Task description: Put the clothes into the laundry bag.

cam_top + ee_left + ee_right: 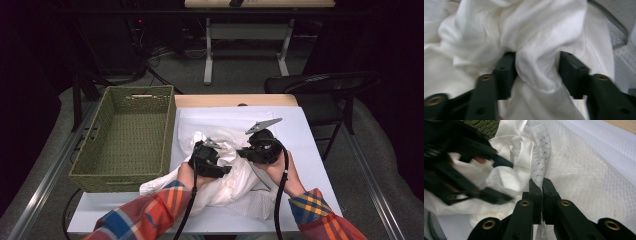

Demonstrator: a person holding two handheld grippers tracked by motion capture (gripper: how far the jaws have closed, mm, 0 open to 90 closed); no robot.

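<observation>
The right hand-held gripper (541,185) is pinching the lacy edge of the white cloth (227,172) on the table (310,145). The left hand-held gripper (537,72) is half open around a fold at nine o'clock; that fold could slip out.

basket (125,137) walls left, bare mat (305,130) right

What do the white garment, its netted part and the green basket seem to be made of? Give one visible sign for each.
White garment: soft matte woven cloth, probably cotton; it creases and bunches.
Netted part: thin mesh or lace; see-through holes.
Green basket: woven fibre, maybe paper rope; plaited texture.
</observation>
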